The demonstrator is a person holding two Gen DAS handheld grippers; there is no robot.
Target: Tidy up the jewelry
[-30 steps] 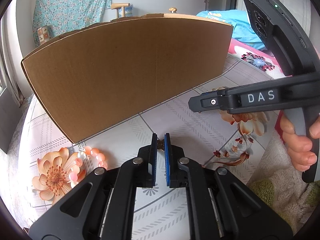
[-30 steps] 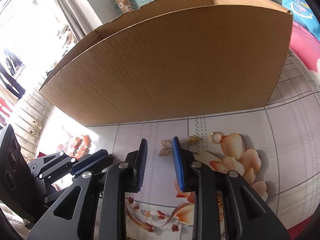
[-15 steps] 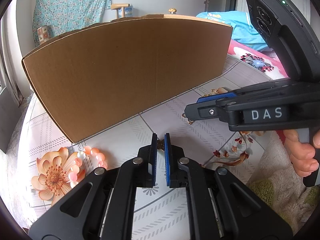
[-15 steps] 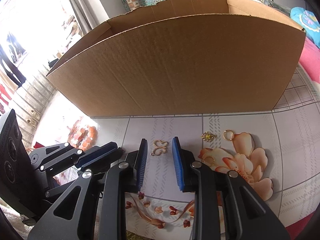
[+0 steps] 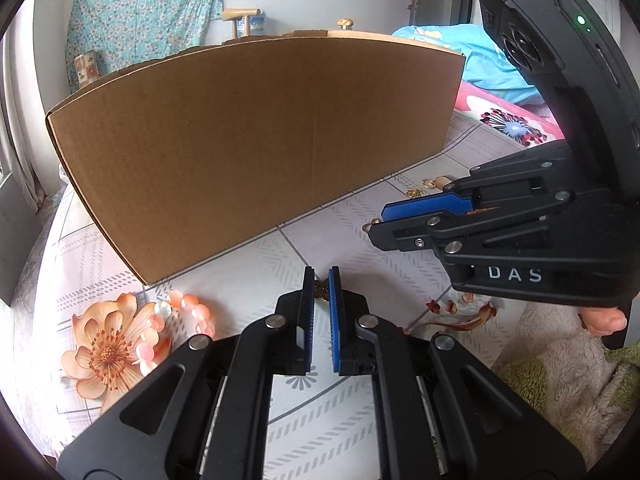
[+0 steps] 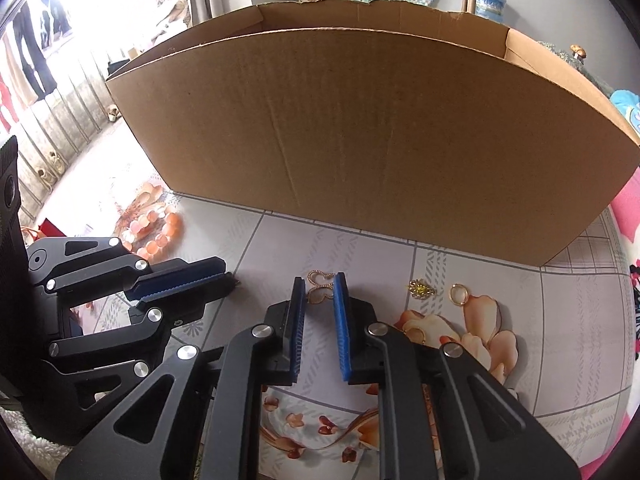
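Left gripper (image 5: 321, 280): jaws nearly shut, a small bronze filigree piece (image 5: 321, 289) pinched between the blue pads at their tips. Seen from the right wrist view, this gripper (image 6: 224, 276) lies at 9 o'clock, pads together; the bronze piece does not show there.

Right gripper (image 6: 319, 286): jaws have just been closing, now narrow, with a gold butterfly-shaped piece (image 6: 320, 286) between the pad tips; the pads look to touch its wings, though a firm grip cannot be confirmed. In the left wrist view the same gripper (image 5: 378, 222) enters from 3 o'clock, and only a sliver of gold shows at its tip. Fingers (image 5: 604, 320) of the person's hand wrap its handle; the right wrist view does not show them.

Cardboard box (image 5: 256, 140): open-topped, standing at 12 o'clock in both views. Only the right wrist view looks over its rim to the inner walls.

Loose jewelry on the floral tablecloth (image 6: 280, 248):
- Gold ring (image 6: 458, 294), at 3 o'clock of the right gripper's tips; in the left view it is a small loop (image 5: 429, 183) near the box's corner.
- Small yellow-gold ornament (image 6: 419, 289), just beside the ring, between it and the butterfly.
- Pink-and-peach bead bracelet (image 5: 188, 312), at 9 o'clock of the left gripper's tips, partly over a printed flower; in the right view (image 6: 154, 236) it lies beyond the left gripper.
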